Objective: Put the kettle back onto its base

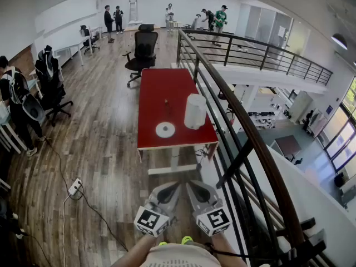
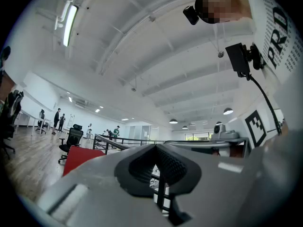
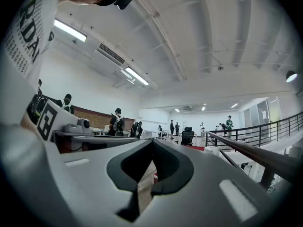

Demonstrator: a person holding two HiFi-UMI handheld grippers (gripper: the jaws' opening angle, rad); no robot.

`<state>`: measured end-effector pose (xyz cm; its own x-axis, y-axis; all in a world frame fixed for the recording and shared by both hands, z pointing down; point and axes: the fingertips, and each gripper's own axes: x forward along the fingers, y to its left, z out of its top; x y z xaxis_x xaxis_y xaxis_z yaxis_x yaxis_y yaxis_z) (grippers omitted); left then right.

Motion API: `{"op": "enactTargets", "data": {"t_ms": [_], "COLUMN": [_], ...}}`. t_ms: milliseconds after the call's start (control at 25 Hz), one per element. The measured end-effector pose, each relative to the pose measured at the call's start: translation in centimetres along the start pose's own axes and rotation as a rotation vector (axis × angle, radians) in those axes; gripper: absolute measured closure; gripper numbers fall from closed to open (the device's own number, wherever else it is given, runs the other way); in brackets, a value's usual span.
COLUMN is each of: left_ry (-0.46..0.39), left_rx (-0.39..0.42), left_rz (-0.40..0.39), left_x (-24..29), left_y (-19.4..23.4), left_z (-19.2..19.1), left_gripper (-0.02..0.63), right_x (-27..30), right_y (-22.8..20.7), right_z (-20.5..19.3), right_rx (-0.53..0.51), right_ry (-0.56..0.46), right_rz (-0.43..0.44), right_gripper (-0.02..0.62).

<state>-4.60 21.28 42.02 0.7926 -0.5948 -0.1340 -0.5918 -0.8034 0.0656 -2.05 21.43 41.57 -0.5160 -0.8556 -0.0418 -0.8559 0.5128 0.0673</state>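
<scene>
A white kettle [image 1: 195,111] stands upright on the right side of a red table [image 1: 161,93], with its round white base [image 1: 165,129] apart from it, nearer the front edge. Both grippers are held low, well short of the table. My left gripper [image 1: 171,186] has its jaws closed together and empty; its own view shows the tips [image 2: 155,148] meeting. Beside it, my right gripper [image 1: 193,184] is also shut on nothing [image 3: 151,143]. The right gripper view shows the kettle [image 3: 212,150] small and far off.
A black railing [image 1: 245,127] runs along the table's right side over a drop to a lower floor. A black office chair [image 1: 143,49] stands behind the table. A power strip [image 1: 75,187] with cables lies on the wooden floor to the left. People stand far back and at left.
</scene>
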Motion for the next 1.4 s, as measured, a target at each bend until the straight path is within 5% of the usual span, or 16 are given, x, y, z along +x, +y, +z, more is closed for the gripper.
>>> {"op": "enactTargets", "data": {"t_ms": [1400], "left_ry": [-0.005], "left_rx": [-0.021], "left_rz": [-0.005], "left_x": [-0.5], "left_y": [1.2], "left_z": [-0.3], "left_gripper": [0.607], "right_x": [1.3], "right_y": [1.1], "right_z": [-0.6], "right_rx": [-0.008], "right_ry": [0.026], "right_rz": [0.018], "right_gripper": [0.592]}}
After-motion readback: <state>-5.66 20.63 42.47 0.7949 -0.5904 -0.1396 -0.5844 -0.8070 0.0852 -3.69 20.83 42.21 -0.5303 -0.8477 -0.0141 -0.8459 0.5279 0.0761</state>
